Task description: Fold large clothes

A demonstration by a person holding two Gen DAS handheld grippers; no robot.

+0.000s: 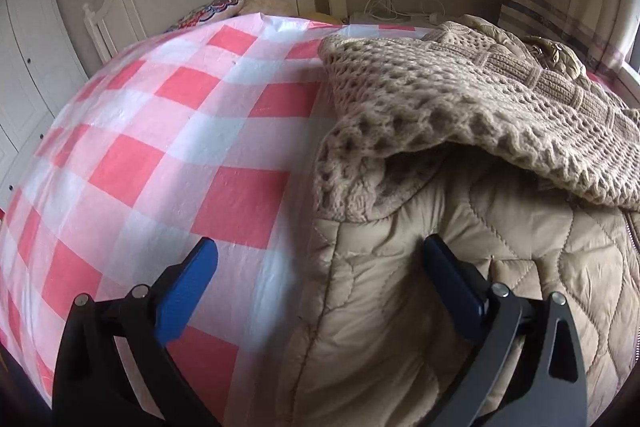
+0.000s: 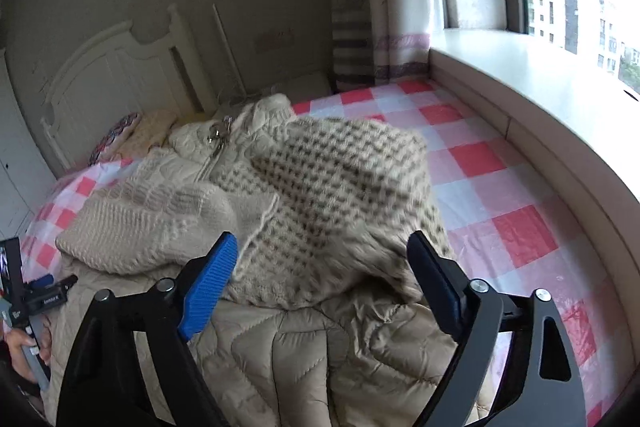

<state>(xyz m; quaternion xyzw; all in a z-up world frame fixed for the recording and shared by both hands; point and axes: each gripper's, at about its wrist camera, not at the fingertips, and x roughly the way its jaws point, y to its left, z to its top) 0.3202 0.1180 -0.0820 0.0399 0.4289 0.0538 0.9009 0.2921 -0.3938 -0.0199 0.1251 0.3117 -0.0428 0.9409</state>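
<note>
Quilted coat (image 2: 304, 359) nearest; knit sleeves (image 2: 328, 195) folded atop; checkered sheet (image 2: 500, 187) around.

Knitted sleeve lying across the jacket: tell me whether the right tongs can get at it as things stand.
Probably yes. The right tongs hang open right over the knitted sleeve, which lies on top of the quilted jacket with nothing covering it.
</note>
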